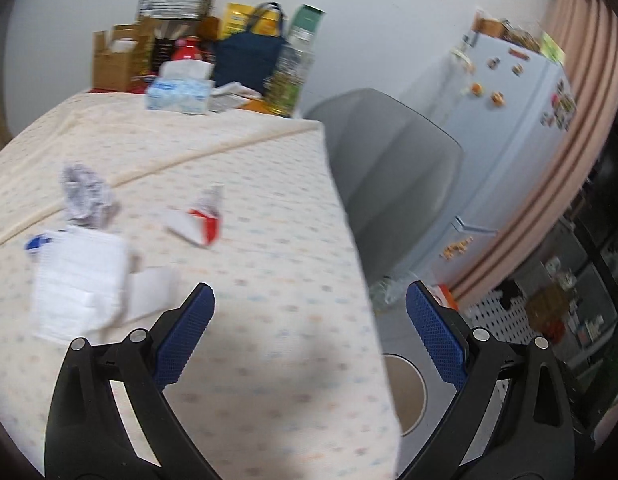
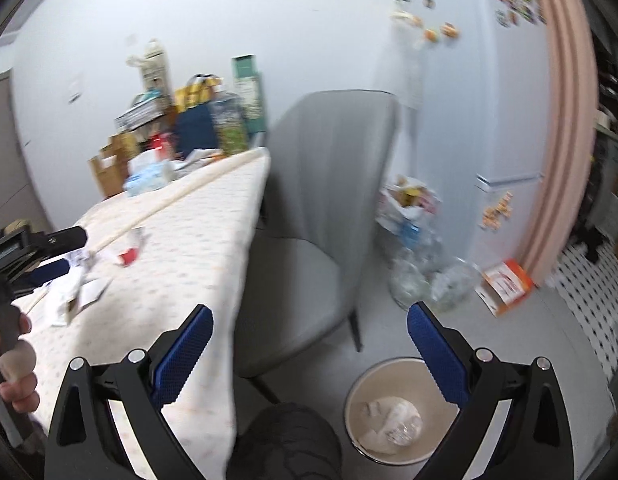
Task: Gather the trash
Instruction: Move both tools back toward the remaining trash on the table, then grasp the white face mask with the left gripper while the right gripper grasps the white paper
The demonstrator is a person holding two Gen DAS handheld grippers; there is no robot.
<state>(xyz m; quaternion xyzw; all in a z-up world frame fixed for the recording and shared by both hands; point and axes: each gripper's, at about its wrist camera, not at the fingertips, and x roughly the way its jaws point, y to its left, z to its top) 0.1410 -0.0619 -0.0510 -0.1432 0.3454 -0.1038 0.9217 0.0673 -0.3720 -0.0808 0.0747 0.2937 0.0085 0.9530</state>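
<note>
The left gripper [image 1: 309, 300] hung over the near edge of the table [image 1: 269, 208], its blue-padded jaws spread wide with nothing between them. On the dotted cloth, toward ten o'clock from it, lay the scraps: a white folded paper [image 1: 77, 280] nearest, a crumpled grey wad [image 1: 85, 192] just beyond it, and a red-and-white wrapper [image 1: 197, 224] lying apart toward eleven o'clock. At twelve o'clock, on the far end of the table, a tissue box [image 1: 179, 94] stood in front of a dark blue bag [image 1: 249, 60].

The right gripper [image 2: 309, 320] was off the table's side, its jaws likewise wide apart and empty. Below it, toward five o'clock, a round bin [image 2: 401, 364] stood on the floor with crumpled white and clear scraps inside. A grey chair [image 2: 325, 176] was at twelve o'clock, tucked beside the table, and a pale fridge [image 2: 489, 100] stood at two o'clock. At nine o'clock a hand [image 2: 17, 364] gripped the other tool's handle.
</note>
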